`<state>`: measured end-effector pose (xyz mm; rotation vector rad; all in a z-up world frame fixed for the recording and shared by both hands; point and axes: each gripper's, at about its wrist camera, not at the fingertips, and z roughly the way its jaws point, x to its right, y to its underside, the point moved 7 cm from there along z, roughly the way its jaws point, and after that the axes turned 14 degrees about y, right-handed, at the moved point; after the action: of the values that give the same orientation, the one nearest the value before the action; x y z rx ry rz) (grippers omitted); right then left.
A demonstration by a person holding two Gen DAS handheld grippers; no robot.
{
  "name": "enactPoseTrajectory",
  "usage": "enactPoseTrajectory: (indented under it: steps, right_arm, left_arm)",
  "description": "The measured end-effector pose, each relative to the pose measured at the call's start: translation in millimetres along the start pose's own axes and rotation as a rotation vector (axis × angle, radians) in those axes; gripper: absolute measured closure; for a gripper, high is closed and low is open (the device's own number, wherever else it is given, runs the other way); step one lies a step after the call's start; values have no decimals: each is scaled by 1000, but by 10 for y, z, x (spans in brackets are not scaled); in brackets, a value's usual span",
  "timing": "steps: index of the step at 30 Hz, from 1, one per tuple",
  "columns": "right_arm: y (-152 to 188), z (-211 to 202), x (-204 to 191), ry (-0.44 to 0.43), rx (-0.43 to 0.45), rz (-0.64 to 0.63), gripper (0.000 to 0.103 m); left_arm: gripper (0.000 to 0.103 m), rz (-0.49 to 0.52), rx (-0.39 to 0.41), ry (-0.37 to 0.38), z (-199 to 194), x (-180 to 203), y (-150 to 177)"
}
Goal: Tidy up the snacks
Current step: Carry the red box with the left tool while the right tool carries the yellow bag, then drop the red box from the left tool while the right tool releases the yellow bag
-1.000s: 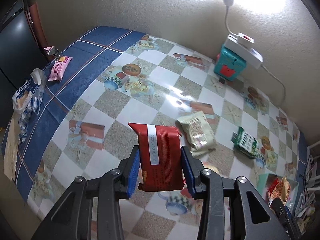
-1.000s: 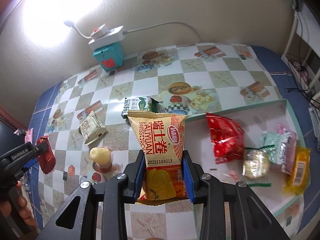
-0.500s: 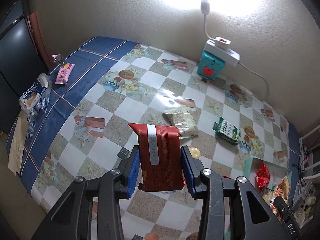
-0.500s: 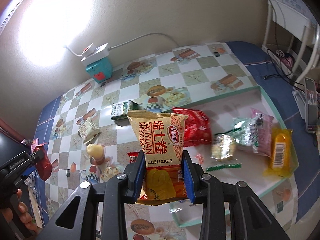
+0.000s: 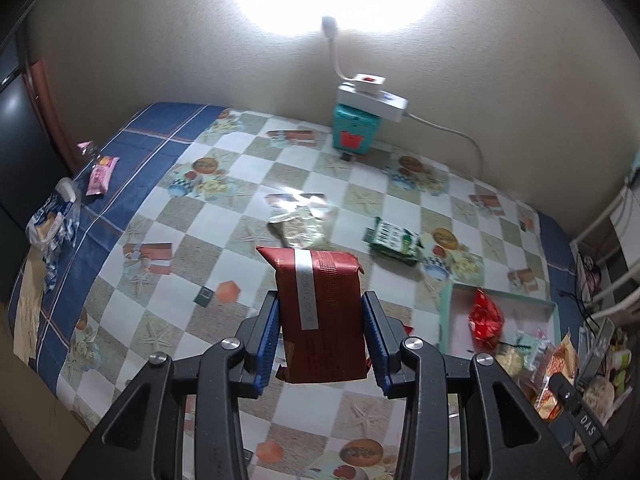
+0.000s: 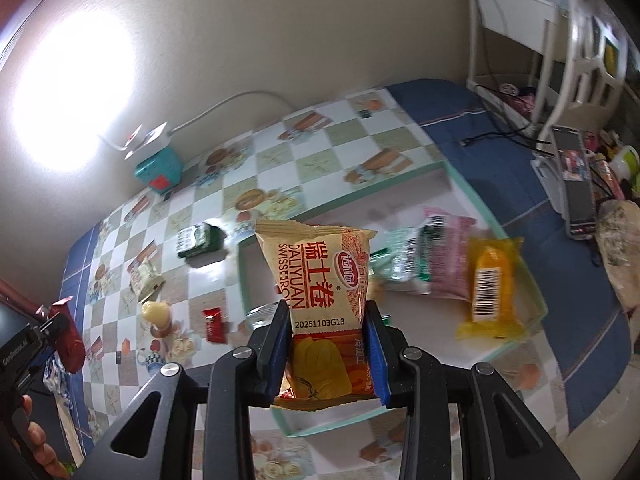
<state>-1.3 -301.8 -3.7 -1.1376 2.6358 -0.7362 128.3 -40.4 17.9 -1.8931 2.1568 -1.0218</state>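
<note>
Both tongs clamp snacks: left tongs (image 5: 322, 336) red packet (image 5: 322, 316), right tongs (image 6: 329, 350) swiss-roll pack (image 6: 320, 280), seemingly over tray rim (image 6: 516, 256).

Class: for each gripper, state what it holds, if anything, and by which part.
Left gripper: dark red snack pack, jaws clamping its side edges, lower half. Right gripper: orange Swiss roll pack, likewise.

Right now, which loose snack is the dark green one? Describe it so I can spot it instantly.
Start at the teal box against the wall. Come forward across the checked tablecloth to the dark green packet, near the tray. Its cream neighbour is paler.
</note>
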Motion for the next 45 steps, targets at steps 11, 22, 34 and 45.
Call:
enactPoseTrajectory:
  steps: [11, 22, 34, 45]
  right_arm:
    - [-101, 68, 704, 58, -5, 117, 66]
    - [-126, 143, 1022, 67, -21, 173, 66]
    - [-56, 332, 1069, 63, -75, 171, 66]
    - [42, 535, 998, 71, -132, 142, 66]
  left_arm:
    - [61, 148, -29, 69, 100, 771, 193]
    - [61, 322, -87, 129, 253, 1579, 527]
    - [61, 395, -192, 204, 535, 2028, 914]
    - [61, 384, -257, 222, 773, 2074, 1057]
